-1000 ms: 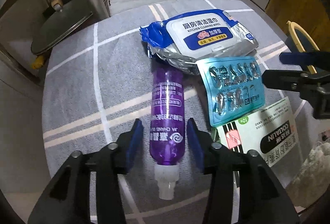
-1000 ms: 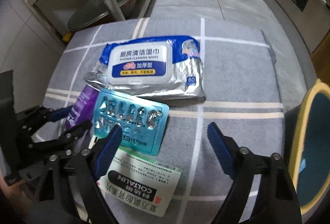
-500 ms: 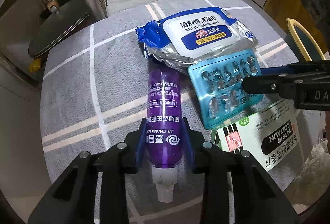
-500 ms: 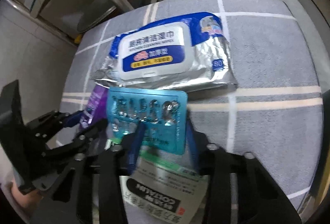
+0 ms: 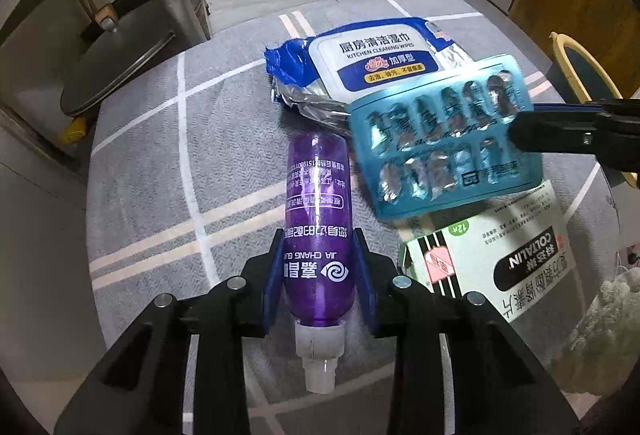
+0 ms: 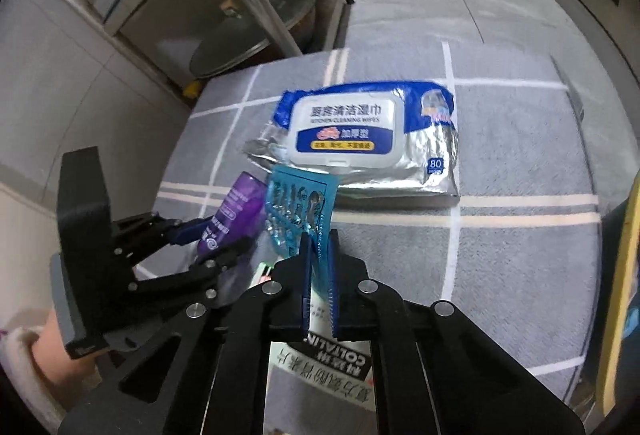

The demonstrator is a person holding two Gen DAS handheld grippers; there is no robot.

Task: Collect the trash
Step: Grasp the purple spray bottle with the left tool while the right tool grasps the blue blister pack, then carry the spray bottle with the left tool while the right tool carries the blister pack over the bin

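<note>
Grey checked tablecloth [image 5: 152,171] carried the trash: left gripper [image 5: 318,275] clamped the light, slick purple bottle [image 5: 318,219] mid-body, right gripper [image 6: 320,259] closing on the thin, bendy blister pack [image 5: 440,139] by its edge, lifted near the right edge.

dim indoor light, fisheye bending, slight blur

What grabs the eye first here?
The blue foil blister pack, pinched at its edge in the right tongs, which are closing on it, tilted above the grey grid-lined mat. Next, the purple plastic bottle lying on the mat, neck toward the camera, clamped between the left tongs. Behind both lies the blue-and-silver wet wipes pack.
</note>
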